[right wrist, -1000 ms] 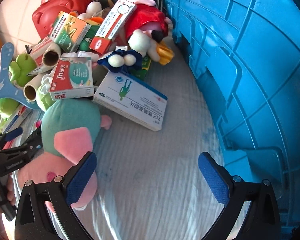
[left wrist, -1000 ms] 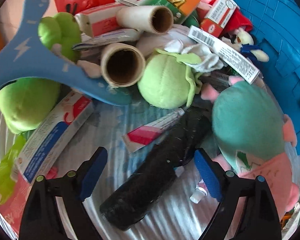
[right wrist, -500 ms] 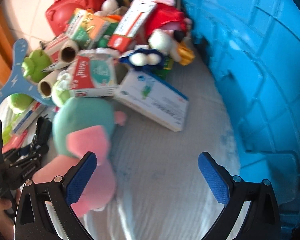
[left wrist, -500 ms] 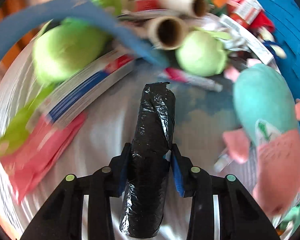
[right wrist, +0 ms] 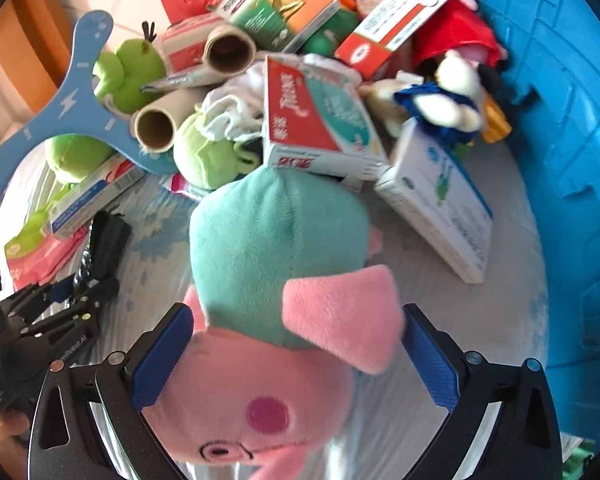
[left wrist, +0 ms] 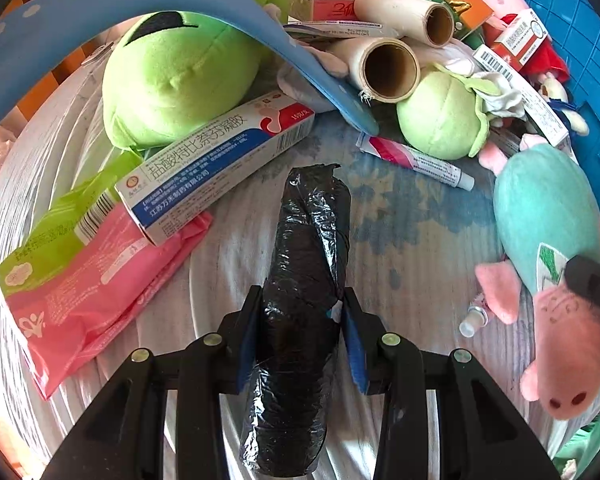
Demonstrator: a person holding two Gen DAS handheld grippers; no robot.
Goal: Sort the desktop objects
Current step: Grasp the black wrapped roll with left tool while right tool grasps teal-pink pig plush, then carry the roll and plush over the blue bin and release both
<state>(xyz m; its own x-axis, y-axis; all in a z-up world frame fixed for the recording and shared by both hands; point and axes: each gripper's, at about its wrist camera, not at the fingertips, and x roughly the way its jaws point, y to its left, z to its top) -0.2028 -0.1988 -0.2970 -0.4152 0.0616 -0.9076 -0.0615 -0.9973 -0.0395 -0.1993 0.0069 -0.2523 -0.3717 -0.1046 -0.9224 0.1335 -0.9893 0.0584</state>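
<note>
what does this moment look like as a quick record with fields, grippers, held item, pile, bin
left gripper: shut on the black roll
black roll: wrapped in crinkled black film, lengthwise between the jaws
right gripper: open, straddling the pink and teal plush pig, pads not pressing
pile: green plush, cardboard tubes, medicine boxes, blue boomerang, pink packet
surface: pale cloth
bin: blue crate at the right

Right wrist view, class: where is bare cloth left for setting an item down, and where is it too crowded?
Free: the strip of cloth between the pig plush and the blue crate, below the white medicine box. A smaller patch lies between the plush and the black roll. Crowded: everything above, where boxes, tubes and plush toys pile up.
</note>
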